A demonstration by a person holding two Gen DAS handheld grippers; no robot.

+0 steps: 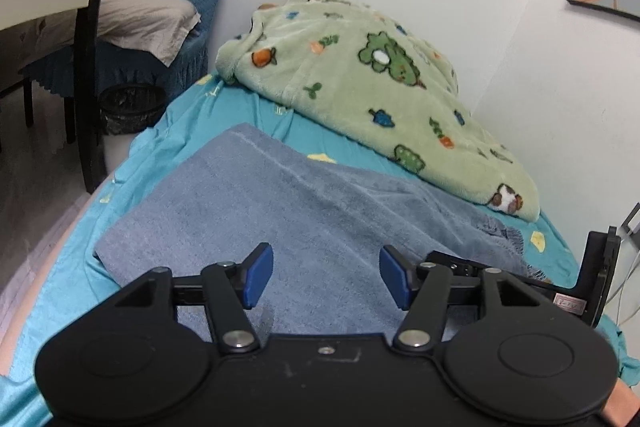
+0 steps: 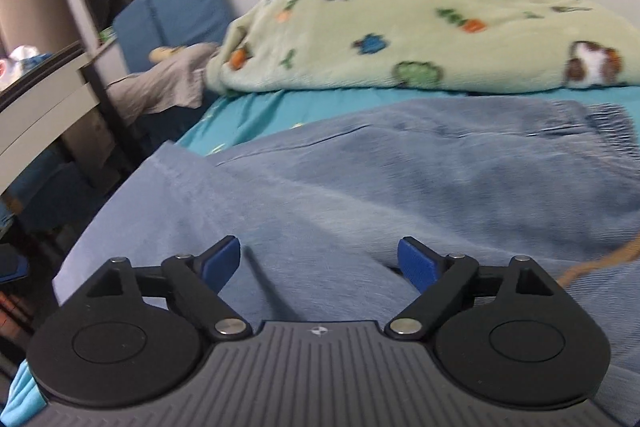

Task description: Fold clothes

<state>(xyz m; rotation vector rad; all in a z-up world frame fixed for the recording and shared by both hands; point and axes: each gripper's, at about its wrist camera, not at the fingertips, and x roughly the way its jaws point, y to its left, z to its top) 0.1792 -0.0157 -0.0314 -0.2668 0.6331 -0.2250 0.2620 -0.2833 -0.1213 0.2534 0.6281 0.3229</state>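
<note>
Left wrist view: our left gripper [image 1: 326, 277] hovers low over the blue garment [image 1: 304, 203], jaws about half apart, nothing between the pads. The garment lies flat on the teal bedsheet [image 1: 168, 131], already doubled over by the look of it, with a ribbed hem [image 1: 502, 233] showing to the right. The green cartoon blanket [image 1: 360, 83] is bunched against the wall, well apart from our work. The right gripper's black frame [image 1: 596, 279] pokes in at the right edge.

Right wrist view: our right gripper [image 2: 320, 263] sits over the same blue garment [image 2: 400, 179], jaws wide apart, holding nothing; the frame is blurred. The elastic waistband [image 2: 600, 131] is at far right.

Next fold, we judge: pinch both layers at the near edge with each gripper, lift evenly, carry across and lay down without dragging the sheet; smooth wrinkles first
</note>
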